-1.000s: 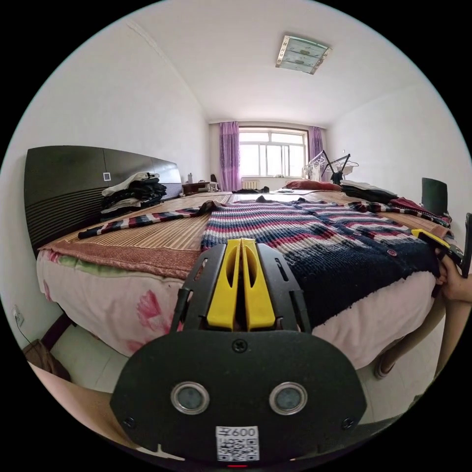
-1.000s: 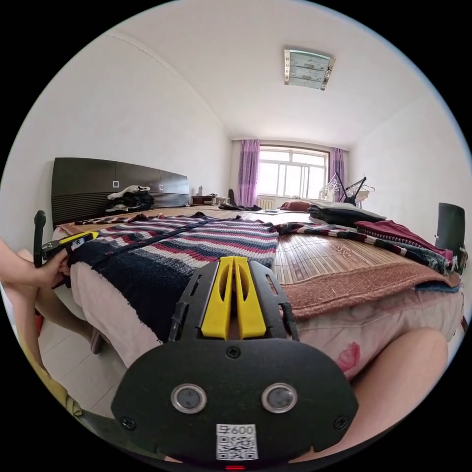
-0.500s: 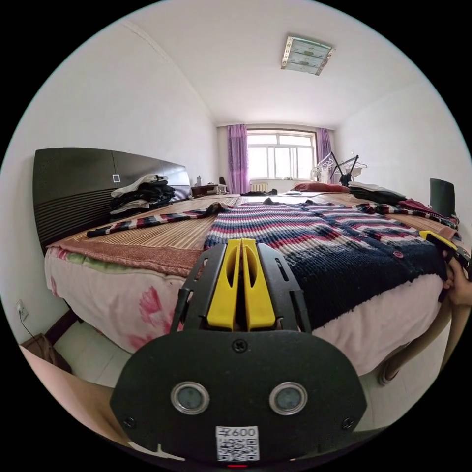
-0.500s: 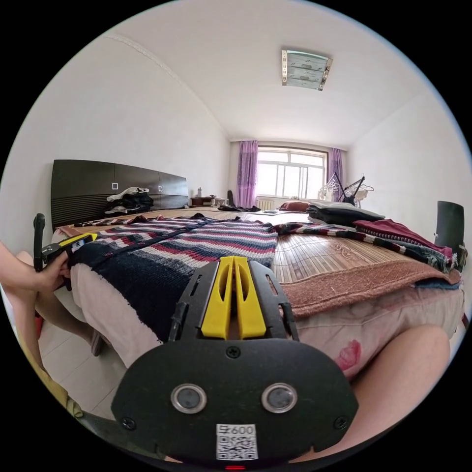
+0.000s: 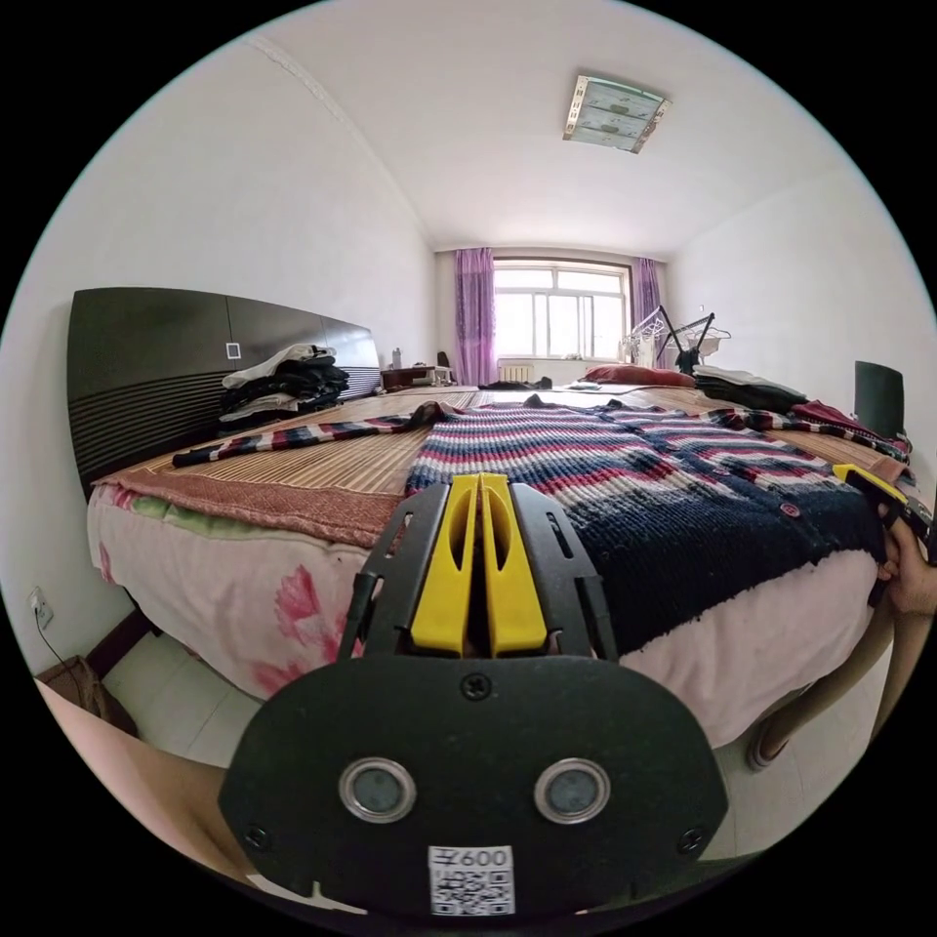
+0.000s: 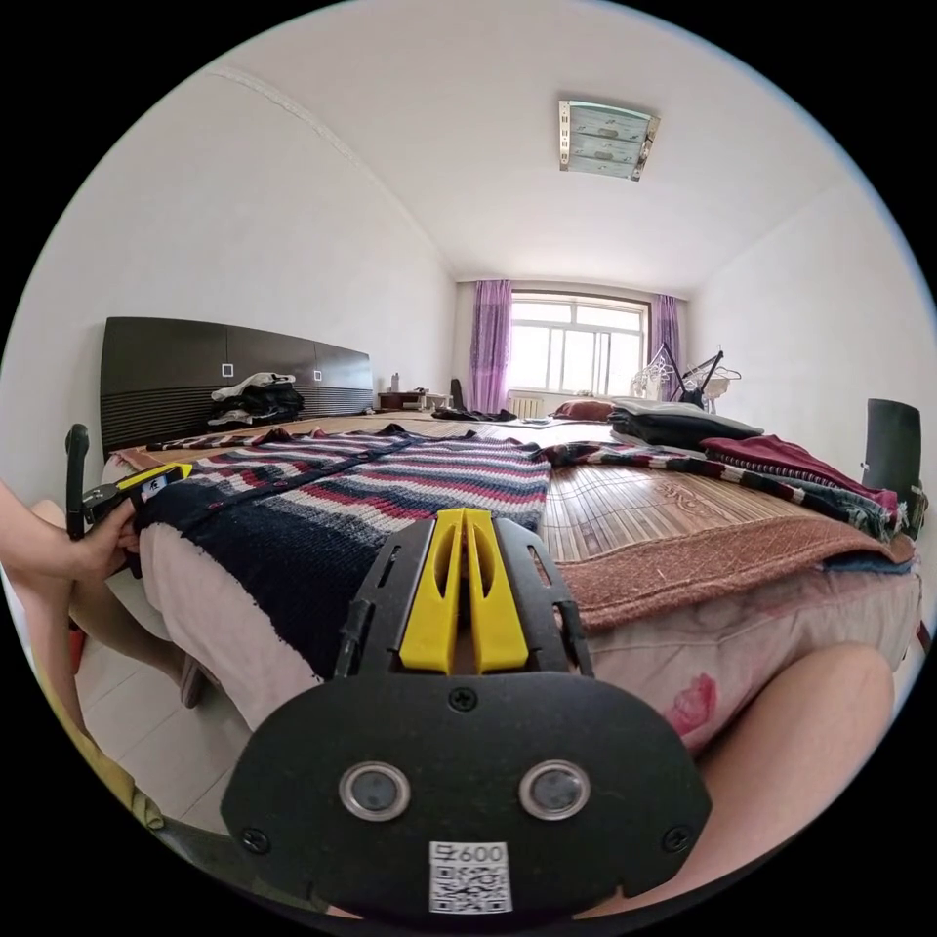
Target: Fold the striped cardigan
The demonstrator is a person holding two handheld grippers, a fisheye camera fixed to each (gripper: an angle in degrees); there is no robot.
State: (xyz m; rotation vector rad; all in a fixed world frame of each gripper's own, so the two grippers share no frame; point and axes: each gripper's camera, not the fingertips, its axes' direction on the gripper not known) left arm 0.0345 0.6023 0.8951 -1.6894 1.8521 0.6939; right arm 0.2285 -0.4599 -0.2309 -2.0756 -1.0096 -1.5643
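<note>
The striped cardigan lies spread flat and buttoned on the bed's bamboo mat, its dark hem hanging over the near edge. One sleeve stretches toward the headboard, the other sleeve toward the folded piles. My left gripper is shut, tips by one hem corner, with no cloth visible between the yellow jaws. In the right gripper view the left gripper sits at that corner in a hand. My right gripper is shut by the opposite hem corner; the left gripper view shows the right gripper there.
A heap of clothes rests against the dark headboard. Folded dark garments and a red one lie on the bed's other side. A dark chair stands beyond. The person's leg is close to the mattress.
The left gripper's camera has shifted slightly, so its picture has slid a little. The cardigan and both shut grippers stay as they were.
</note>
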